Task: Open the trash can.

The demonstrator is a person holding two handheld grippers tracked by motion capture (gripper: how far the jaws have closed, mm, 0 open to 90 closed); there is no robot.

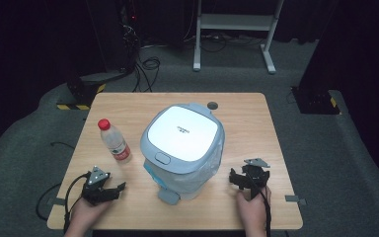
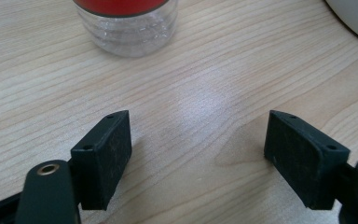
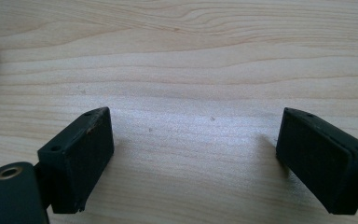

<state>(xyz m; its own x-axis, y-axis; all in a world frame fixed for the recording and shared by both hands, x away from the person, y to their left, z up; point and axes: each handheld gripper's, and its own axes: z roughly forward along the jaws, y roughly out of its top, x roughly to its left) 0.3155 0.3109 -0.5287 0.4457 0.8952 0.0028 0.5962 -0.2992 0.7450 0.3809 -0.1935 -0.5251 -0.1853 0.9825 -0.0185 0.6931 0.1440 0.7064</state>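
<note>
While both grippers' fingers gape empty, bin [image 1: 183, 143] between them, bottle [image 1: 114, 140] beside left gripper [image 1: 109, 190].

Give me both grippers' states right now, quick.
Left gripper: open, holding nothing, low over the table, short of the water bottle.
Right gripper: open, holding nothing, over bare wood.
</note>
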